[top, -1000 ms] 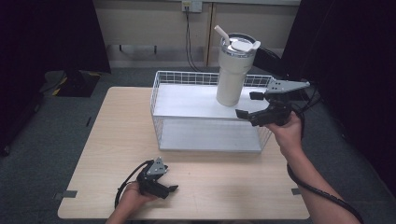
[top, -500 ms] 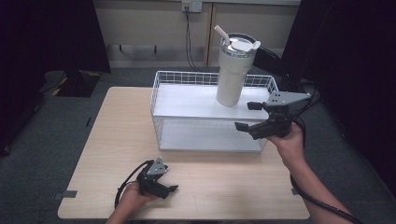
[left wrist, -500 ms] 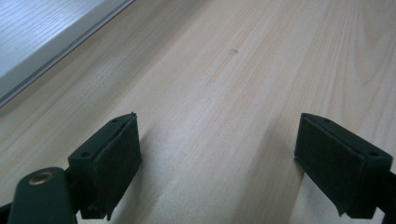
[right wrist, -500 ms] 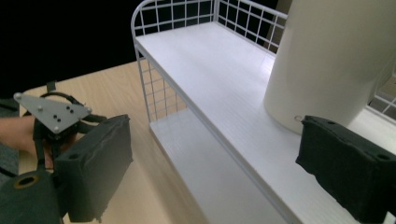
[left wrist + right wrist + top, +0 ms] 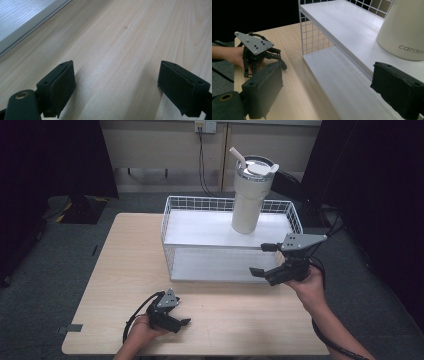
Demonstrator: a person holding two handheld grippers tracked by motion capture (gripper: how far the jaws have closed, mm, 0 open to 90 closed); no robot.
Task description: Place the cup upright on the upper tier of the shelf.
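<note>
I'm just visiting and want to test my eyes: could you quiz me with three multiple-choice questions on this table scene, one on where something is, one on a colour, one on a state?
1. Where does the tumbler stand?
A. on the upper shelf of the wire rack
B. on the bare table
C. on the floor

2. What colour is the tumbler's body?
A. red
B. cream white
C. black

3. How is the right gripper?
A. shut on the tumbler
B. open and holding nothing
C. shut on a cable

Answers: 1 A, its base sits on the white top shelf; 2 B, the body is pale cream in both the high view and the right gripper view; 3 B, its fingers stand wide apart with nothing between.
</note>
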